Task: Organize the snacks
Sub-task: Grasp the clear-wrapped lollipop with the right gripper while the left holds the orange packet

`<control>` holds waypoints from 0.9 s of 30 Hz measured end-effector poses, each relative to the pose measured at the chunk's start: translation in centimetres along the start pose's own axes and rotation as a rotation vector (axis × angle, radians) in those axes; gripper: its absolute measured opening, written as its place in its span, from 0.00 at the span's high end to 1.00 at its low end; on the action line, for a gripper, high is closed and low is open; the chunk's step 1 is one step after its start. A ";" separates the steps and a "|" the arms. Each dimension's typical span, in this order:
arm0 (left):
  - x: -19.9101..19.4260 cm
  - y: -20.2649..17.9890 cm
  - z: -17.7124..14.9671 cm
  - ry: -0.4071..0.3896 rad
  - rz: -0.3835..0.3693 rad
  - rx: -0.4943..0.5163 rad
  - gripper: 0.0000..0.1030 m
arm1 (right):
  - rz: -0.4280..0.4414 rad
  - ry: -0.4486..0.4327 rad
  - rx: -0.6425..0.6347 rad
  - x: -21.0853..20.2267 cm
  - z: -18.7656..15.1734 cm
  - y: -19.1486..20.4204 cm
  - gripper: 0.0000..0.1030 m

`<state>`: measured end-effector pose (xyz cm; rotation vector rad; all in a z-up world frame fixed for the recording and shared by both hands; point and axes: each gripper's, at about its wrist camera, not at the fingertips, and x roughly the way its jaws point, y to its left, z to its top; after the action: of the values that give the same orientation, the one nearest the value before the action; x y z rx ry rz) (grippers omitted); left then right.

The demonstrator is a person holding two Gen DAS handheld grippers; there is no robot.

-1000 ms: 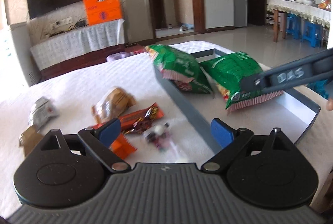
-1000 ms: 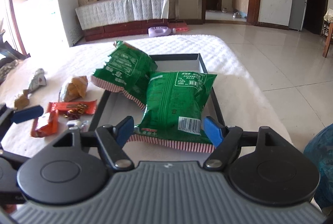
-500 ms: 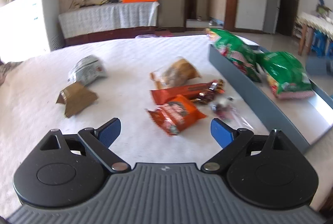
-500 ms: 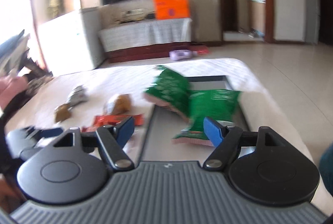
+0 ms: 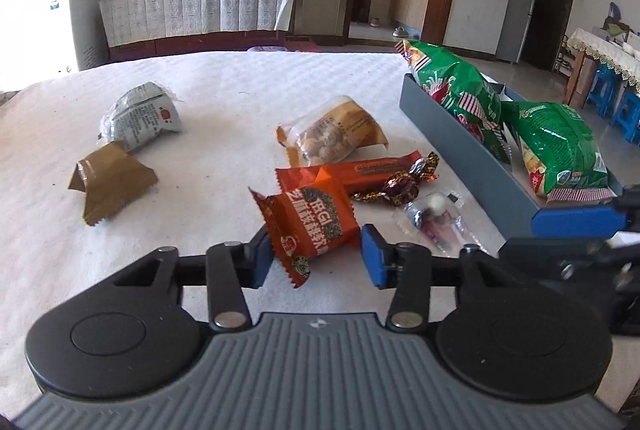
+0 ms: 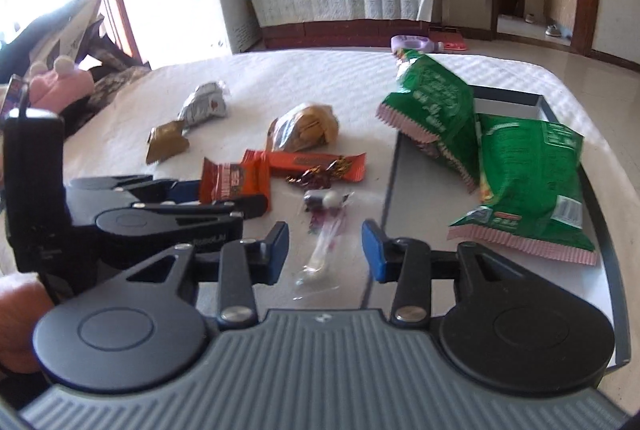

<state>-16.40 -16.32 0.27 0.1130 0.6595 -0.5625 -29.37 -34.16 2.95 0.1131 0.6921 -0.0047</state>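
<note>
Left gripper (image 5: 316, 260) sits low over the white table (image 5: 224, 82), near its front edge, and its jaws have just been closing around the small orange packet (image 5: 310, 220). That packet stands tilted between the blue pads; the left pad looks to be against it, the right one shows a gap, so it is not clamped yet. Farther left lie a brown packet (image 5: 112, 182) and a silver packet (image 5: 140, 118), well apart from the rest. Behind the orange packet are a long orange bar (image 5: 360, 172), a foil candy (image 5: 402, 188) and a tan bag of nuts (image 5: 332, 138).

Next comes the right gripper (image 6: 325, 255), its jaws also just closing, with the tail of a clear candy wrapper (image 6: 324, 226) between them, untouched as far as I can tell. At the right edge sits the grey tray (image 5: 460, 146) holding two green chip bags (image 6: 532, 186).

Likely trouble: the orange packet is caught by a corner and could twist free or crush. Both tools are crowded together and might bump, and the thin clear wrapper could slip out.
</note>
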 end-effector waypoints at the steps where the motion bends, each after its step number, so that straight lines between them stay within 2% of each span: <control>1: -0.1 0.2 -0.1 0.004 0.011 -0.002 0.52 | -0.004 0.020 -0.017 0.4 -0.1 0.5 0.59; 5: -0.8 1.2 -0.4 0.016 0.031 -0.018 0.52 | -0.067 0.065 -0.074 1.6 -0.4 1.6 0.59; 8: -0.9 1.4 -0.5 0.017 0.029 -0.021 0.52 | -0.105 0.064 -0.105 2.2 -0.3 1.9 0.60; 10: -0.8 1.4 -0.5 0.018 0.030 -0.017 0.52 | -0.068 0.105 -0.125 3.0 -0.5 2.3 0.66; 12: -0.8 1.4 -0.6 0.024 0.028 -0.015 0.52 | -0.082 0.096 -0.185 3.0 -0.9 3.1 0.64; 18: -0.8 1.0 -0.8 0.022 0.034 -0.005 0.52 | -0.037 0.093 -0.147 2.6 -0.8 2.1 0.74; 22: -0.7 1.1 -0.7 0.021 0.030 -0.014 0.52 | -0.007 0.084 -0.123 1.8 -0.7 1.7 0.75; 27: -0.6 1.2 -0.5 0.021 0.030 -0.027 0.52 | 0.035 0.026 -0.074 -0.5 -0.6 0.7 0.75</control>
<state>-16.46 -14.89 0.12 0.1035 0.6844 -0.5244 -30.09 -33.45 2.93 0.0548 0.7151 0.0558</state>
